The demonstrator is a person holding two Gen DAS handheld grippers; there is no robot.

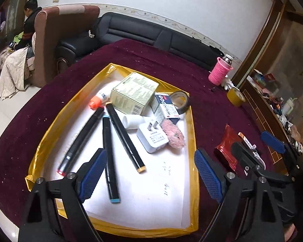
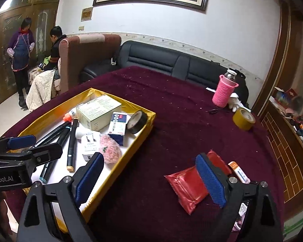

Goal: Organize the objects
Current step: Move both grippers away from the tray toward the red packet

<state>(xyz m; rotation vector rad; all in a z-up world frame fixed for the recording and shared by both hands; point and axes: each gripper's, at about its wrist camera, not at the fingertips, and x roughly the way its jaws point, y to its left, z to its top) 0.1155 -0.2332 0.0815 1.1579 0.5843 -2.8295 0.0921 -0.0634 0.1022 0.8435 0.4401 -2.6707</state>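
From the left wrist camera, the left gripper (image 1: 150,176) hangs wide open over the near end of the yellow-rimmed tray (image 1: 192,121), gripping nothing; a blue-tipped marker (image 1: 109,157) lies between its blue pads on the tray's white floor. Beside it lie two more black markers, a white charger plug (image 1: 152,139), a pink fuzzy pouch (image 1: 174,134), a pale green box (image 1: 134,92), a glue bottle with an orange cap (image 1: 100,98) and a roll of dark tape (image 1: 179,101). From the right wrist camera, the right gripper (image 2: 149,178) is also spread wide and empty, hovering above the maroon tablecloth (image 2: 171,111) just right of the tray. Its right pad sits over a red foil packet (image 2: 188,189) lying on the cloth outside the tray, with a small orange-ended tube (image 2: 239,172) just beyond. Farther back stand a pink-sleeved bottle (image 2: 224,92) and a roll of tan tape (image 2: 243,119).
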